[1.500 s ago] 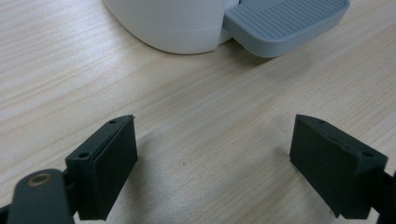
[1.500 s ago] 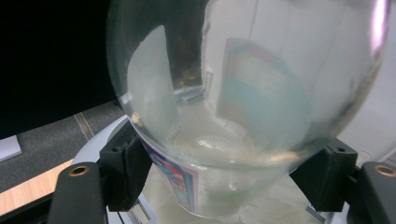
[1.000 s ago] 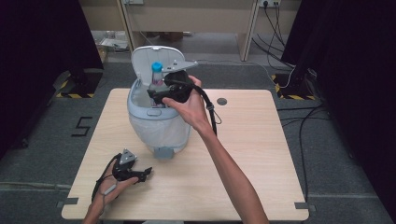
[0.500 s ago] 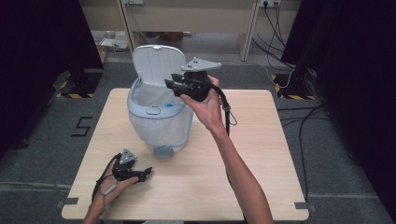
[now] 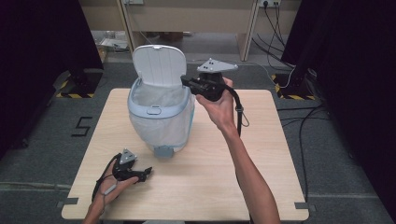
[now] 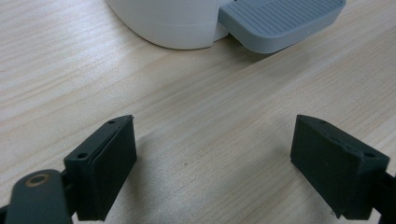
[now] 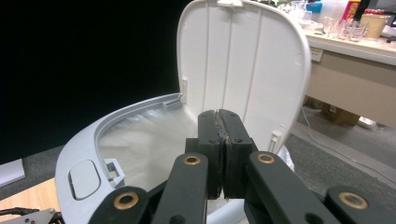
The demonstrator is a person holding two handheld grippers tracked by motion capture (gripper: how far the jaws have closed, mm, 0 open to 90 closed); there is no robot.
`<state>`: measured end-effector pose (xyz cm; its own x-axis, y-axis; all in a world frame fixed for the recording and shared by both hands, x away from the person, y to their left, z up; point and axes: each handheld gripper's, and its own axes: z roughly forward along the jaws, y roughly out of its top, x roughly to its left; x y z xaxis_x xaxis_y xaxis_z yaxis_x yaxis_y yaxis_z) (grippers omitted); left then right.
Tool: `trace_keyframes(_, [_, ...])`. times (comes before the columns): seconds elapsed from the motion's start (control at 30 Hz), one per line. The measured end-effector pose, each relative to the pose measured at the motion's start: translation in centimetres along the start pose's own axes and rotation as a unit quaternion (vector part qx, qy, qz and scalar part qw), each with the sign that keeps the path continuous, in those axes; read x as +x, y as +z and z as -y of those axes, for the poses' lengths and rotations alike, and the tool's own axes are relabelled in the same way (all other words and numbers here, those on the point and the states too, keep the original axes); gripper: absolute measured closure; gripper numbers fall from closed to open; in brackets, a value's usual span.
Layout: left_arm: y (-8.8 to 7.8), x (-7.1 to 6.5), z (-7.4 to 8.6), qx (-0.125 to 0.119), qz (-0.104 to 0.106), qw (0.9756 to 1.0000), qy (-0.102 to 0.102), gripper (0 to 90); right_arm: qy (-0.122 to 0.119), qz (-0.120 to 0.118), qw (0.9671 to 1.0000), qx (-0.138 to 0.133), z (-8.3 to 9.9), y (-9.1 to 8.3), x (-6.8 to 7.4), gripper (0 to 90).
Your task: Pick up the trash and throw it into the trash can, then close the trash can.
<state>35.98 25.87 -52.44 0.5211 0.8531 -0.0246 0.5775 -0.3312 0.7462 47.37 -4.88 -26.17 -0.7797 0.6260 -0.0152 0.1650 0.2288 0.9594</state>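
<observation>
A white pedal bin (image 5: pixel 160 122) with a pale blue rim stands at the table's back left, its lid (image 5: pixel 159 64) raised upright. A white liner bag (image 7: pixel 149 140) fills its inside. My right gripper (image 5: pixel 185 81) hovers just above the bin's right rim, pointing left. In the right gripper view it (image 7: pixel 219 114) is shut with its pads pressed together and nothing between them, facing the lid (image 7: pixel 243 60). My left gripper (image 5: pixel 146 171) rests low on the wooden table (image 5: pixel 224 177) in front of the bin. It (image 6: pixel 215 154) is open, facing the grey foot pedal (image 6: pixel 280 21).
The bin's white base (image 6: pixel 168 23) sits close ahead of the left jaws. Cables (image 5: pixel 289 70) and dark curtains lie beyond the table's far right edge. A cluttered counter (image 7: pixel 355 32) stands behind the bin.
One second ago the right gripper held a blue-capped item over the bin; half a second ago something blue lay inside. The gripper has since drawn back right, shut and empty. The left gripper stayed put.
</observation>
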Motion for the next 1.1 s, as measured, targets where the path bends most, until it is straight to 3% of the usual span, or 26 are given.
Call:
trace_keyframes(0.4, [0.0, 0.0, 0.0, 0.0, -0.001, 1.0, -0.001, 13.2, 0.016, 0.017, 0.9997, -0.002, 0.7, 0.1, -2.0, 89.7])
trace_keyframes(1.1, [0.0, 0.0, 0.0, 0.0, -0.001, 1.0, -0.002, 13.2, 0.033, 0.034, 0.9989, 0.001, 1.2, 0.5, -3.3, 89.6])
